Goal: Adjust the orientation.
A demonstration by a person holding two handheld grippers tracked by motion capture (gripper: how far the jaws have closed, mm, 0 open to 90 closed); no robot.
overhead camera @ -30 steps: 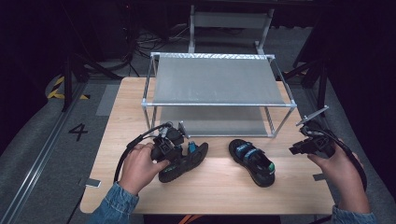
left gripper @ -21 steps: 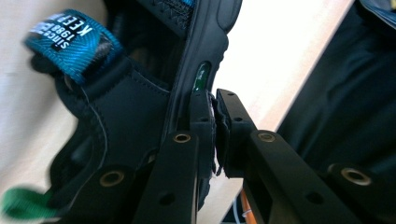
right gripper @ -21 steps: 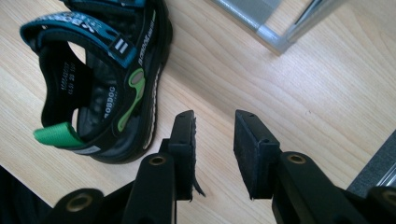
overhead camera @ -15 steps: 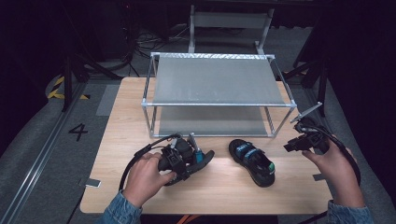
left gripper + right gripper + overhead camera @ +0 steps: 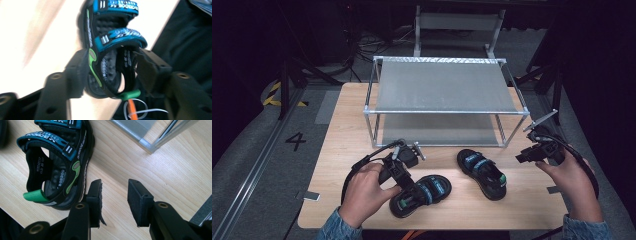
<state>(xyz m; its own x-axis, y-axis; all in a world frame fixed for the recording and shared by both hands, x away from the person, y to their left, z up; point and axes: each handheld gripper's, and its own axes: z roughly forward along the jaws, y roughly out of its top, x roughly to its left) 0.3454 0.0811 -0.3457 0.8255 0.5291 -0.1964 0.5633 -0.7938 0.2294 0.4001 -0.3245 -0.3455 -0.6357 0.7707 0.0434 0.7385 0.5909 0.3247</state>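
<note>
At a wooden table (image 5: pixel 342 150), a person works two hand-held grippers over a pair of black sandals with blue straps. The left hand (image 5: pixel 364 192) reaches in from the near left, wrist angled toward the right, its left gripper (image 5: pixel 408 184) pointing down and rightward at the heel of the left sandal (image 5: pixel 422 194), which lies near the table's front edge. In the left gripper view, that sandal's heel (image 5: pixel 110 75) sits between the two black jaws; they have just been opening, and the right one stands a little clear of the heel strap, while the other lies close against the sole's side, contact too blurred to call.

The right hand (image 5: pixel 569 182) comes in from the near right, cupped under the right gripper (image 5: pixel 523 156), which is held low just right of the right sandal (image 5: pixel 482 172). In the right gripper view its jaws, also just opening, stand apart over bare wood with nothing between them, the sandal (image 5: pixel 57 165) lying just beside the left-hand jaw.

A two-tier metal shelf rack (image 5: pixel 444 90) stands on the far half of the table, both sandals resting just in front of it.
</note>
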